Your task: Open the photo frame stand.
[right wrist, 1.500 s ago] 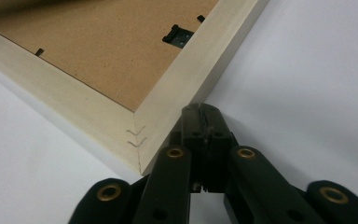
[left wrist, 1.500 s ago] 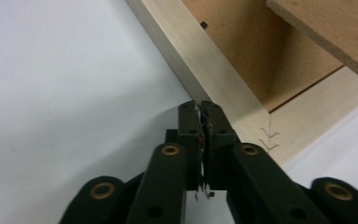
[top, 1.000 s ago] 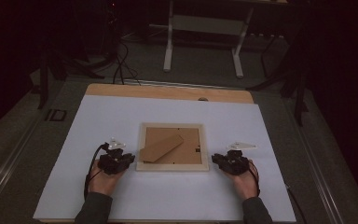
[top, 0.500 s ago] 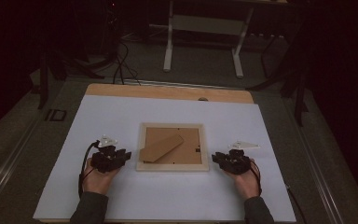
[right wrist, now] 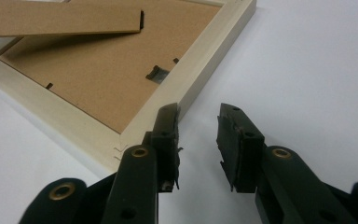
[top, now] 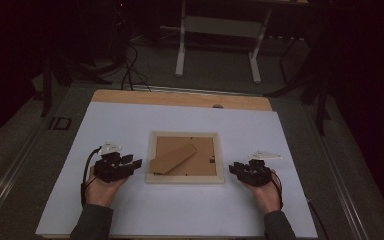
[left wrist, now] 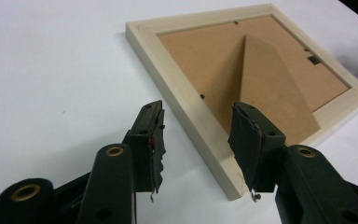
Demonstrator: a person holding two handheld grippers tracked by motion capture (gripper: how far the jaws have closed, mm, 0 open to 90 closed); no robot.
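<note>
Nearest the person, 2 hands come in at the table's (top: pixel 130 220) front edge, each holding a black two-jaw claw. The left claw (top: pixel 132 163) has its jaws apart with nothing between them; they have just been opening, and they stand just beside the left rail of the frame. The right claw (top: pixel 235 170) is likewise spread and empty, its jaws also just opening, just off the frame's near right corner.

Between them, lying flat and face down on the white table top, is the pale wooden rectangular picture frame (top: pixel 185 178). It looks light and stiff, though any glass under the backing would make it fragile. The painted rails seem smooth, so a pinch across 1 rail, or 1 claw on each side rail, would likely hold best; the thin board is a poor place to grip.

Its back shows a brown fibreboard panel (left wrist: pixel 205 70) with small dark retaining tabs, and a brown fold-out stand (top: pixel 172 158) lying aslant across it.

Farther off, the table's bare wooden strip (top: pixel 180 98) borders the white sheet.
</note>
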